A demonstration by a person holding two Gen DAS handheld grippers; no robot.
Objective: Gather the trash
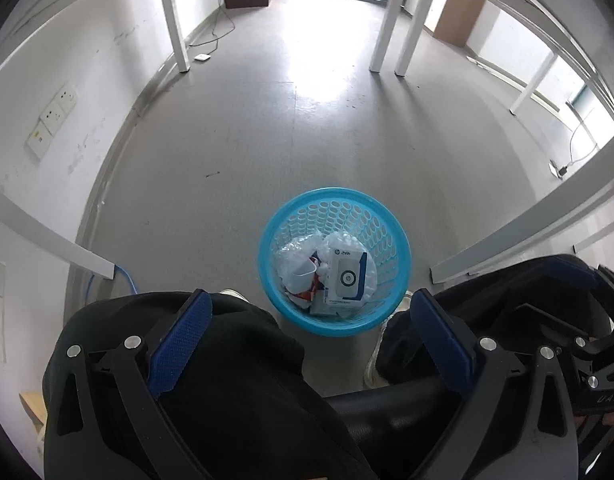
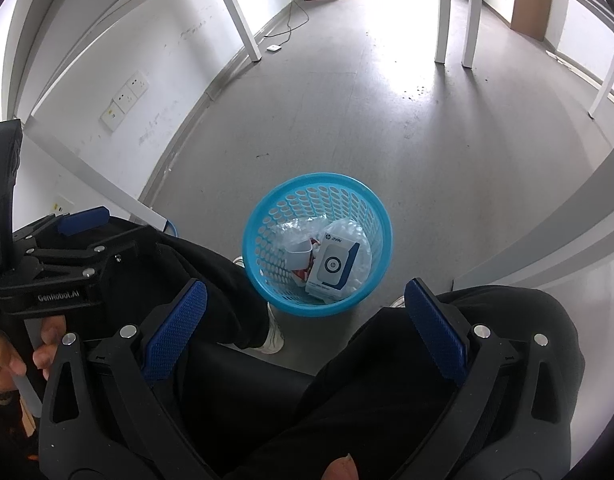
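Note:
A blue plastic mesh bin stands on the grey floor between a seated person's feet. Inside it lie a white and blue box, crumpled clear plastic and a white cup piece. My left gripper hangs open above the person's knees, nothing between its blue pads. My right gripper is likewise open and empty, above the lap and short of the bin. The left gripper's body shows at the left edge of the right wrist view.
The person's black-trousered legs and white shoes flank the bin. White table legs stand farther off, a white wall with sockets runs along the left, and cables lie by it.

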